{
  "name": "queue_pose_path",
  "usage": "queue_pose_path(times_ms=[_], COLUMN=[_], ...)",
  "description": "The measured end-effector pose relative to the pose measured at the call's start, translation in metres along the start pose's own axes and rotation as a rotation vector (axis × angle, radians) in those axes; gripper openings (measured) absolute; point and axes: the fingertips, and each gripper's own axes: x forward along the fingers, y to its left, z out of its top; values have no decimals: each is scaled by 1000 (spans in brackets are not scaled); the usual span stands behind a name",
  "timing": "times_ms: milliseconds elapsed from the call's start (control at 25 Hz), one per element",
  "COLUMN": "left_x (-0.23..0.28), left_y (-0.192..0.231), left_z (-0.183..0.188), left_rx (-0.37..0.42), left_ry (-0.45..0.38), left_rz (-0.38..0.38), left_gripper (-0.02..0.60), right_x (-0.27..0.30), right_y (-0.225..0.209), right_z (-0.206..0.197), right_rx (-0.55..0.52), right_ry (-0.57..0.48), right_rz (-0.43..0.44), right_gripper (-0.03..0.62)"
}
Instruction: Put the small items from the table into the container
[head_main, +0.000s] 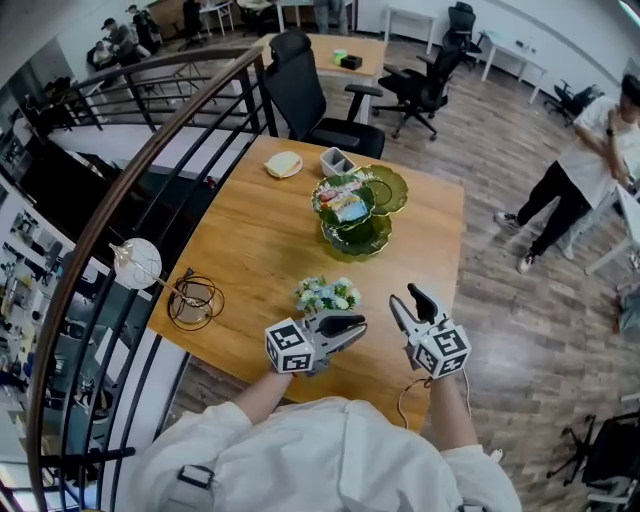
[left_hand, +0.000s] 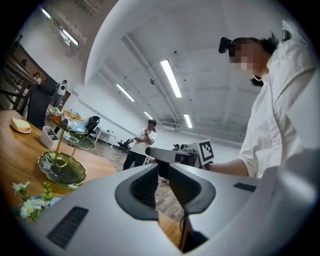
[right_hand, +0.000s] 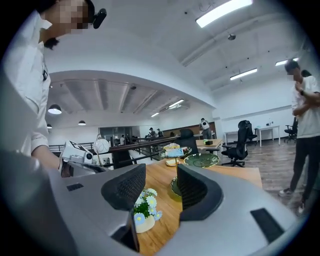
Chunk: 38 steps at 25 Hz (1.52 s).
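A green tiered dish stand (head_main: 378, 235) with snack packets (head_main: 346, 206) on its top tier rises at the middle of the wooden table (head_main: 250, 240). Behind it sit a small white compartment box (head_main: 337, 160) and a pale round piece (head_main: 284, 164). My left gripper (head_main: 355, 328) hovers at the near edge, pointing right, jaws a narrow gap apart and empty (left_hand: 163, 175). My right gripper (head_main: 405, 298) is beside it, open with nothing held (right_hand: 161, 182). It looks past a small flower pot (right_hand: 142, 202) toward the stand (right_hand: 200, 160).
The flower pot (head_main: 327, 295) stands just left of both grippers. A wire holder with a glass (head_main: 195, 300) and a globe lamp (head_main: 138, 262) are at the table's left edge beside a railing (head_main: 150, 150). An office chair (head_main: 310, 95) is at the far side; a person (head_main: 580, 170) stands to the right.
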Motion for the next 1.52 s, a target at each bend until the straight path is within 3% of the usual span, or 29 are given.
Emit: queue_pose_path(times_ms=[200, 360, 480, 920, 1520], left_x=[1, 4, 5, 3, -8], left_y=[3, 0, -2, -12, -33], left_z=[1, 0, -1, -3, -7], left_rx=[2, 1, 4, 12, 11], left_ry=[-1, 2, 8, 11, 13], left_rz=[5, 2, -4, -33, -79], left_gripper=[67, 67, 67, 67, 67], right_x=[-18, -36, -48, -80, -74], right_y=[9, 14, 23, 66, 74], right_z=[-11, -16, -20, -53, -43], right_rx=[21, 42, 50, 124, 118], right_ry=[-18, -32, -42, 2, -27], right_rz=[4, -4, -5, 12, 5], right_gripper=[179, 54, 18, 14, 12])
